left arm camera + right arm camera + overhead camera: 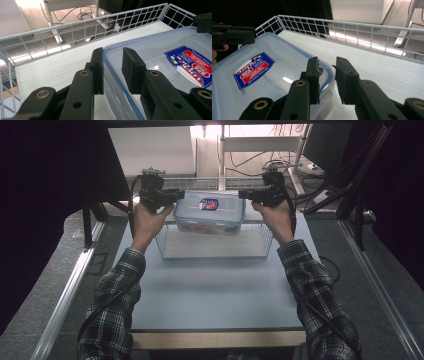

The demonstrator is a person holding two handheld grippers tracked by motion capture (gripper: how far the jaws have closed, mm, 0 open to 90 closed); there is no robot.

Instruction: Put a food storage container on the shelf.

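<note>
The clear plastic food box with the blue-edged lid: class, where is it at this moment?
In the high view the clear plastic box sits mid-table toward the far side, over the white wire basket, with the left tool at its left end and the right tool at its right end.

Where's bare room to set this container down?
Bare: the table between the wire basket and the near edge, and the basket floor beyond the lidded plastic container. Crowded: the container's ends, where the left gripper and right gripper straddle its rim.
</note>
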